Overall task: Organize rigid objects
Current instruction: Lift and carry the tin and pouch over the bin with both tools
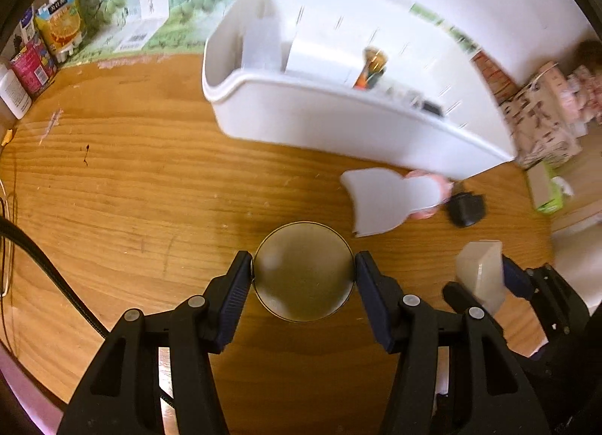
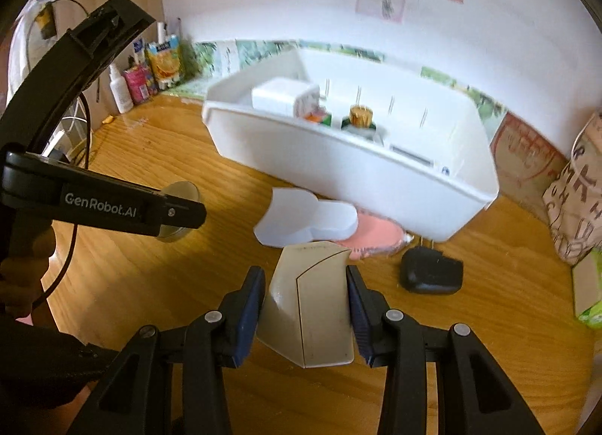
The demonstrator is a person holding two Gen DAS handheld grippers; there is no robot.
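The left tool tilts steeply down over the counter, pinching a round glass disc. Just beside it, the right tool angles down too, clamping a cream angular box.

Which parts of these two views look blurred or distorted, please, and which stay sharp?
Left wrist view: the white bin is smeared by motion, the left claw sharp, and the table edge bows. Right wrist view: the bin is blurred, the right claw crisp.
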